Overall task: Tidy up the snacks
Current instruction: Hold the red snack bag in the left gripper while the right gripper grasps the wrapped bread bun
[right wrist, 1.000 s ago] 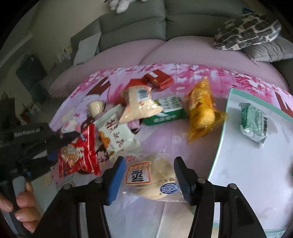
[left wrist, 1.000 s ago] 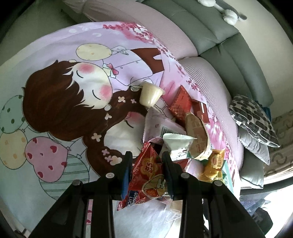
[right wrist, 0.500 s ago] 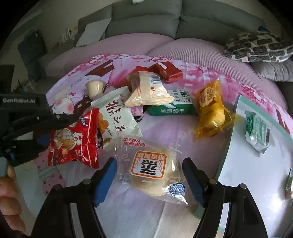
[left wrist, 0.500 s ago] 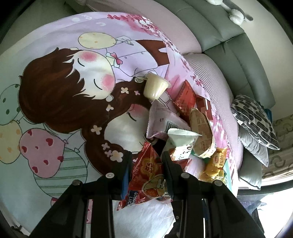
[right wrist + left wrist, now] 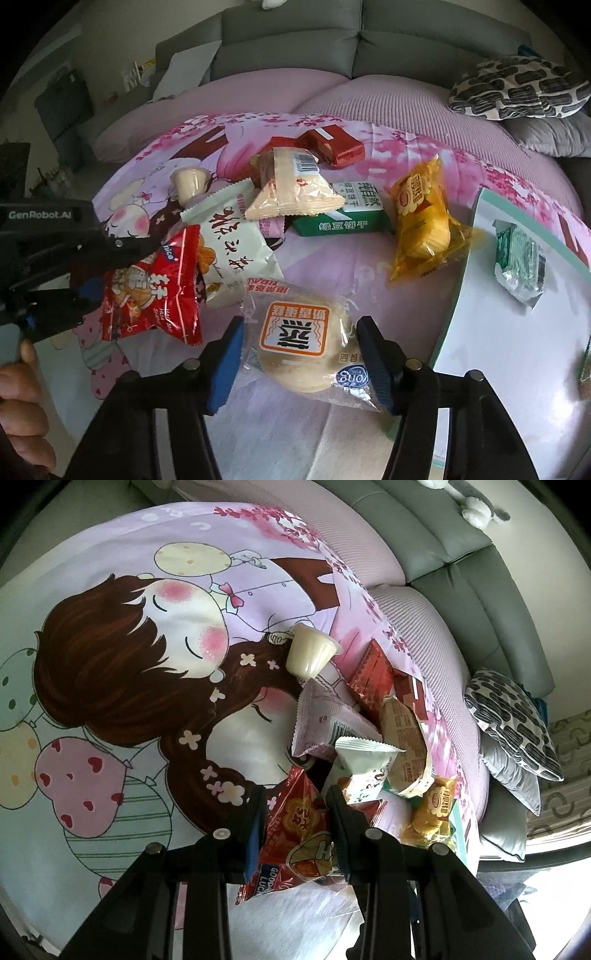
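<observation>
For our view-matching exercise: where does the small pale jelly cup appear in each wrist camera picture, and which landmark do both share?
Left wrist view: jelly cup lies on its side just above centre, above the snack pile.
Right wrist view: jelly cup sits left of centre, behind the white packet.
Shared landmark: the black-and-white patterned cushion, right edge in the left view, upper right in the right view.
</observation>
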Action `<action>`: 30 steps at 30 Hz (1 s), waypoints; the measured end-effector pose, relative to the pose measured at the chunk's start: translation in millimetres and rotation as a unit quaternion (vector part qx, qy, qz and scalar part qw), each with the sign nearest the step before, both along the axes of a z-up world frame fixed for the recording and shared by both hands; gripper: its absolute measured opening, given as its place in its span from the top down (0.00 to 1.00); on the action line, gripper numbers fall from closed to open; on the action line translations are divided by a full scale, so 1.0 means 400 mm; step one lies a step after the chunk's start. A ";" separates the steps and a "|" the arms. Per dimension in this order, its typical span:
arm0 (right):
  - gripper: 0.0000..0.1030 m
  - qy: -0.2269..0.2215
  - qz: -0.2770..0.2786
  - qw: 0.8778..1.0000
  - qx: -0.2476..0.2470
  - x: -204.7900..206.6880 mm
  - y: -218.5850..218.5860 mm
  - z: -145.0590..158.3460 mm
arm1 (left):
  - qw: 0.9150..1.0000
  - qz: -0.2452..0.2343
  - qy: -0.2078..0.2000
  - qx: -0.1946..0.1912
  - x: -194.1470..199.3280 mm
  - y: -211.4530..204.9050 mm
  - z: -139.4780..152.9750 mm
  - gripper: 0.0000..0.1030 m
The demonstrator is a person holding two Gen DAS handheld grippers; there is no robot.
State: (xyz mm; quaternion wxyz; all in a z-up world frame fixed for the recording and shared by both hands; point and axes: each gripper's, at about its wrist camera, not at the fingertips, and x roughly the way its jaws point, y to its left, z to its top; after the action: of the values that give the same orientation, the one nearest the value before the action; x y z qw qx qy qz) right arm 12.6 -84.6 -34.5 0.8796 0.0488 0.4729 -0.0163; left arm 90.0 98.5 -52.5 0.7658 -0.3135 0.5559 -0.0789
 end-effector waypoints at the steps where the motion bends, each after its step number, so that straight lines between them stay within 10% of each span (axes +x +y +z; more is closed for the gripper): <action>1: 0.40 0.000 0.000 1.000 0.001 0.000 -0.001 0.001 | 1.000 0.000 0.000 0.000 0.000 0.000 0.000 0.67; 30: 0.42 -0.081 -0.118 0.988 0.062 -0.108 -0.160 0.151 | 0.996 -0.055 -0.065 -0.012 -0.027 -0.096 0.093 0.67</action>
State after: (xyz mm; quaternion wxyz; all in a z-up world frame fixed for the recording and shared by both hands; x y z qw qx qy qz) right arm -30.4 -148.7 26.1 0.9022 0.1602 0.3909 -0.0869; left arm 79.3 60.1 -15.2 0.7908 -0.2863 0.5206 -0.1475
